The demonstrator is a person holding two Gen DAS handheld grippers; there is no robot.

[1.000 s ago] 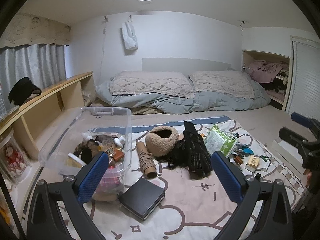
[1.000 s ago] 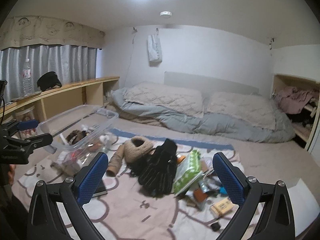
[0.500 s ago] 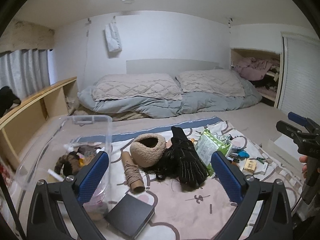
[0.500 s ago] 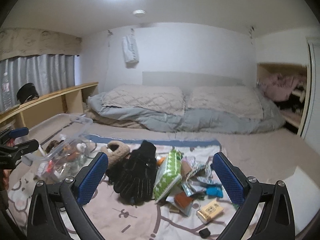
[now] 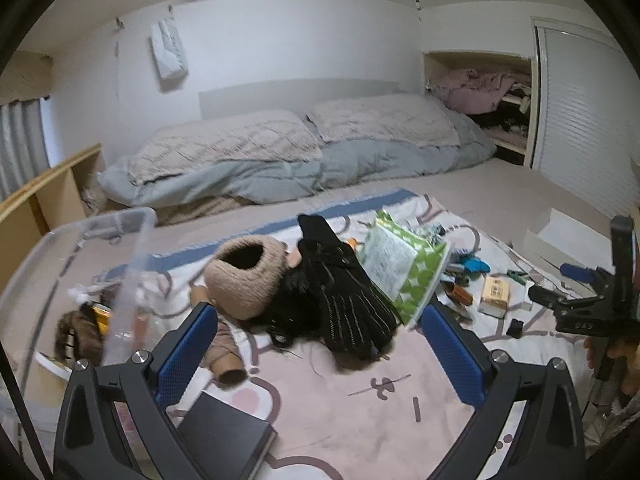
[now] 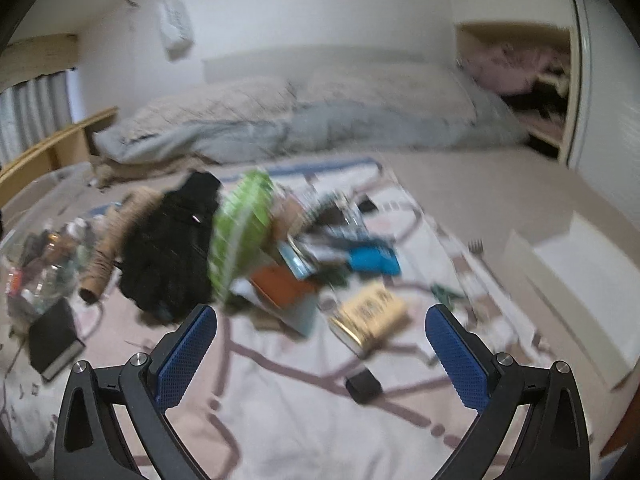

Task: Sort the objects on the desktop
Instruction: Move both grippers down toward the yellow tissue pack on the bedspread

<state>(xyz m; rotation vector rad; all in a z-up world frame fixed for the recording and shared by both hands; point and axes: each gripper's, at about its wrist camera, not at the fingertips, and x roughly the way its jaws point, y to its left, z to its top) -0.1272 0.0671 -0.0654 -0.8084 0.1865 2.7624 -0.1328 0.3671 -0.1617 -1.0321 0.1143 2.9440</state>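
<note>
A heap of small things lies on a pink patterned mat (image 5: pixel 360 408): black gloves (image 5: pixel 348 300), a tan fuzzy hat (image 5: pixel 244 280), a green-white packet (image 5: pixel 404 268), a cardboard tube (image 5: pixel 224 356), a black book (image 5: pixel 228 440) and a yellow box (image 6: pixel 370 314). My left gripper (image 5: pixel 320 356) hangs open just short of the gloves, holding nothing. My right gripper (image 6: pixel 322 360) is open over the mat near the yellow box and a small black block (image 6: pixel 363 387). The right wrist view is blurred. The right gripper (image 5: pixel 576 300) also shows at the left view's right edge.
A clear plastic bin (image 5: pixel 80 280) with several items stands at the left, also blurred in the right view (image 6: pixel 36 272). A white tray (image 6: pixel 576 292) sits on the right. Bedding (image 5: pixel 280 160) lies behind, with a wooden shelf (image 5: pixel 40 196) along the left wall.
Both grippers have swung right and dipped toward the mat; the heap now looks closer and larger. The right view has become blurred with motion. Both stay open.
</note>
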